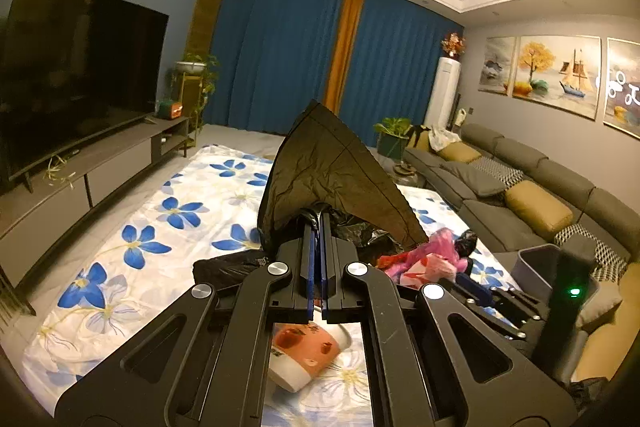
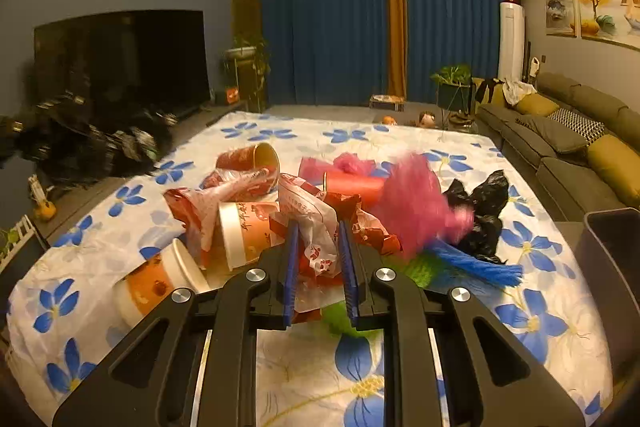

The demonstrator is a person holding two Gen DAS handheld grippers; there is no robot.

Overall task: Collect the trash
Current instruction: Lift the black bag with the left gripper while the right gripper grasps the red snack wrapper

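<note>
Left gripper [image 1: 318,223] fingers pinched together on the black trash bag [image 1: 332,179], held up ready for filling. Right gripper [image 2: 320,247] fingers clamped on a red-and-white plastic wrapper [image 2: 316,223] from the trash pile [image 2: 280,195] on the flowered sheet [image 2: 540,307], likely bag-bound.

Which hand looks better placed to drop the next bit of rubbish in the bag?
The right. Its gripper is closed on a crumpled wrapper from the pile, while the left gripper is shut on the black bag, holding it up.

Dark television [image 1: 76,75], blue curtains [image 2: 324,23], grey sofa [image 1: 532,187], flowered sheet [image 2: 400,379]
</note>
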